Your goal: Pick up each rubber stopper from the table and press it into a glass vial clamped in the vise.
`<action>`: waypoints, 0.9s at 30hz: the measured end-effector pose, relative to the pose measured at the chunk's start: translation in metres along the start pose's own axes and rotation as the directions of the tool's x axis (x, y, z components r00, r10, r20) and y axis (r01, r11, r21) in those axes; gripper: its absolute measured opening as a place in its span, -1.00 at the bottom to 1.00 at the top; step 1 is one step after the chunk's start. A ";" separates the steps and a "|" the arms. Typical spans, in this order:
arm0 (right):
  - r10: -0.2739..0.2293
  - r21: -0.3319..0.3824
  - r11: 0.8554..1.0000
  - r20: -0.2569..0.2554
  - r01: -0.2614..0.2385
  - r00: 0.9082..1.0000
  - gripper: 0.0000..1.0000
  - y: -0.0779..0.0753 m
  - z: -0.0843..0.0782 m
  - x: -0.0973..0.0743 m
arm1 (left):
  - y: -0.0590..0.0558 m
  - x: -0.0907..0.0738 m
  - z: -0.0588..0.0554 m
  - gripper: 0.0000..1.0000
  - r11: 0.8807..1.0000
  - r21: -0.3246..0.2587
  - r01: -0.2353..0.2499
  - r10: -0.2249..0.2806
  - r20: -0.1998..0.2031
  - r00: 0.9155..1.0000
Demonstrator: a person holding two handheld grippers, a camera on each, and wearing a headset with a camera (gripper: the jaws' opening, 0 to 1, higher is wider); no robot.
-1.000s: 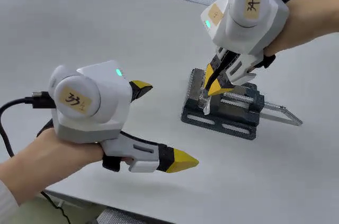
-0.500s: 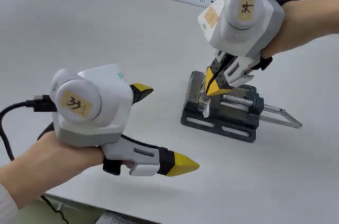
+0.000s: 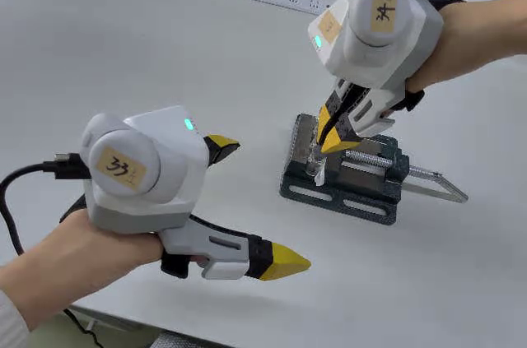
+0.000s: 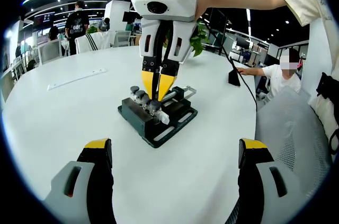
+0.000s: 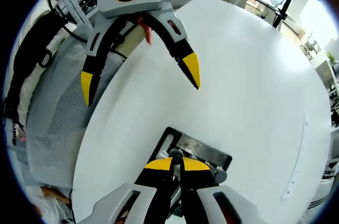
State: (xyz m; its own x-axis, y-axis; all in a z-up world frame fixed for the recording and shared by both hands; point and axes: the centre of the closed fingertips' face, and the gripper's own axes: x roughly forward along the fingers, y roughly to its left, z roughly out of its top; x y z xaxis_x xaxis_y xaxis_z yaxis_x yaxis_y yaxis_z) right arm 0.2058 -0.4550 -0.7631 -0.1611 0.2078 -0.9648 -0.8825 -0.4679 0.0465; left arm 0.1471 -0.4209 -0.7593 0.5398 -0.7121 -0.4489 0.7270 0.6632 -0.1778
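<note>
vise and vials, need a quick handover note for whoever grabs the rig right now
Left gripper: jaws open, holding nothing, hovering above the table left of the vise.
Right gripper: jaws shut, tips down on the top of the end vial.
The vise holds three vials in a row; all seem dark-capped, so stoppers look in.
To do: confirm the end one is seated, then check the table for loose stoppers.
</note>
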 end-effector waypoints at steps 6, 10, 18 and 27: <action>0.001 0.000 1.000 0.000 -0.001 1.000 -1.00 0.001 0.000 0.002 | 0.000 0.000 -0.001 0.98 1.000 -0.004 -0.002 0.002 -0.001 1.000; 0.001 0.007 1.000 -0.004 -0.001 1.000 -1.00 0.000 -0.001 0.002 | -0.001 0.001 -0.001 0.98 1.000 -0.006 0.000 0.000 -0.001 1.000; 0.012 0.012 1.000 -0.024 -0.012 1.000 -1.00 0.001 -0.002 0.002 | -0.002 0.002 0.000 0.98 1.000 -0.005 0.001 -0.001 0.002 1.000; 0.027 0.027 0.999 -0.037 -0.026 0.999 -1.00 0.001 -0.002 0.001 | 0.000 0.001 0.000 0.98 1.000 -0.004 -0.001 0.001 0.001 1.000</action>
State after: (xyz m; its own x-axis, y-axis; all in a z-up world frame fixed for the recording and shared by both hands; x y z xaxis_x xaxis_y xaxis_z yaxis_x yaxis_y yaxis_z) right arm 0.2053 -0.4570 -0.7643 -0.1685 0.1628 -0.9722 -0.8897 -0.4497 0.0789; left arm 0.1480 -0.4218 -0.7597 0.5410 -0.7114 -0.4485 0.7247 0.6650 -0.1806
